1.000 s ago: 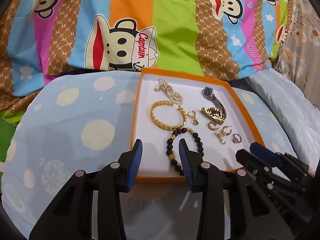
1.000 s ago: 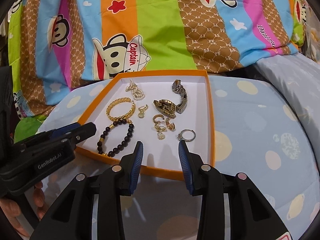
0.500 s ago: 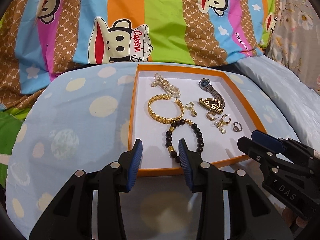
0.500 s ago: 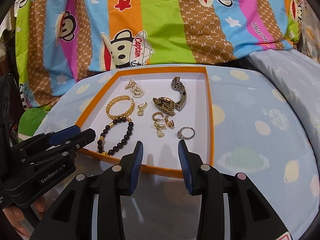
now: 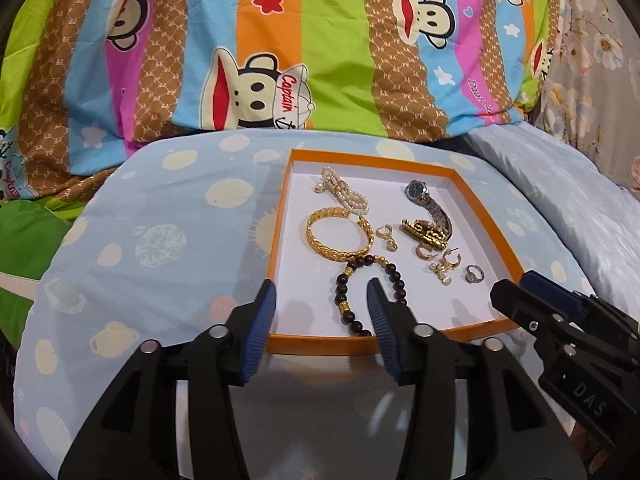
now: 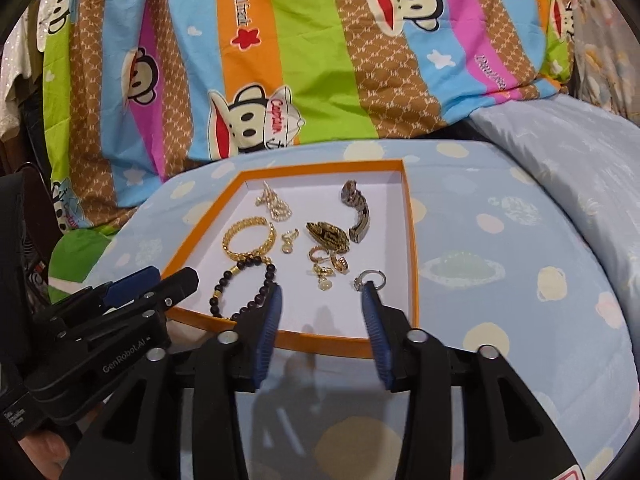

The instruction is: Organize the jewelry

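An orange-rimmed white tray lies on the blue spotted bedding. In it are a pearl strand, a gold bangle, a dark bead bracelet, a steel watch, a gold hair clip, small earrings and a ring. My left gripper is open over the tray's near edge, beside the bead bracelet. My right gripper is open and empty over the near edge, by the ring.
A striped monkey-print quilt rises behind the tray. A pale blue pillow lies to the right. Each gripper shows in the other's view, the right one and the left one, both close to the tray's front corners.
Both views have pulled back and risen; the tray now sits farther away and lower in the frames. Both grippers stay open and empty.
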Action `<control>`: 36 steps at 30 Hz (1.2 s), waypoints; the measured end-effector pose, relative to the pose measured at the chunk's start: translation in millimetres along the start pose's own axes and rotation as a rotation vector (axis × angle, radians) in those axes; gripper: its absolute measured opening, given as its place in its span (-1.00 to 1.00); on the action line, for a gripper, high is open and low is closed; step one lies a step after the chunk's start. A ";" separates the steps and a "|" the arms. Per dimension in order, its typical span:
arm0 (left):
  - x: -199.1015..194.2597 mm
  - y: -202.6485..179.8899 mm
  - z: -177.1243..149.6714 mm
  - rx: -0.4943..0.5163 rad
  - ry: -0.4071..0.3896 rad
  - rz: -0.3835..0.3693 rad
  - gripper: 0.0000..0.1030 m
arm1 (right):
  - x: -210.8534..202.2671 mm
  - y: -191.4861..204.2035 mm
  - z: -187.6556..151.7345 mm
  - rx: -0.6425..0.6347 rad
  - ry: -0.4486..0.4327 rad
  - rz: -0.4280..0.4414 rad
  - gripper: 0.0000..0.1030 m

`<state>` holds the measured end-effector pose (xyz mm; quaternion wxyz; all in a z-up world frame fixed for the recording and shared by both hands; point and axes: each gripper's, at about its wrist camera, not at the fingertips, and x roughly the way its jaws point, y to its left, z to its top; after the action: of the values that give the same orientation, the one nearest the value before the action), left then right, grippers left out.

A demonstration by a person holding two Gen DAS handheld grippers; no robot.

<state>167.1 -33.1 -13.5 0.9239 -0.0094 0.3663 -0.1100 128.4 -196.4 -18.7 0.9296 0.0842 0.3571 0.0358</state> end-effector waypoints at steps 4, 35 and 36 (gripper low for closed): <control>-15.2 -5.7 -6.3 0.030 -0.041 0.043 -0.05 | -10.2 10.1 -9.5 -0.033 -0.020 -0.031 -0.05; -38.6 -5.3 -33.6 -0.001 -0.110 0.287 0.90 | -33.3 6.5 -32.5 -0.010 -0.099 -0.154 0.69; -38.9 -5.7 -34.0 0.000 -0.110 0.295 0.90 | -33.3 6.3 -32.5 -0.012 -0.098 -0.155 0.69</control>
<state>115.4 -28.3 -11.6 0.9486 0.0387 0.3127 0.0275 81.8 -190.2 -19.4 0.9464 0.0521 0.3163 -0.0384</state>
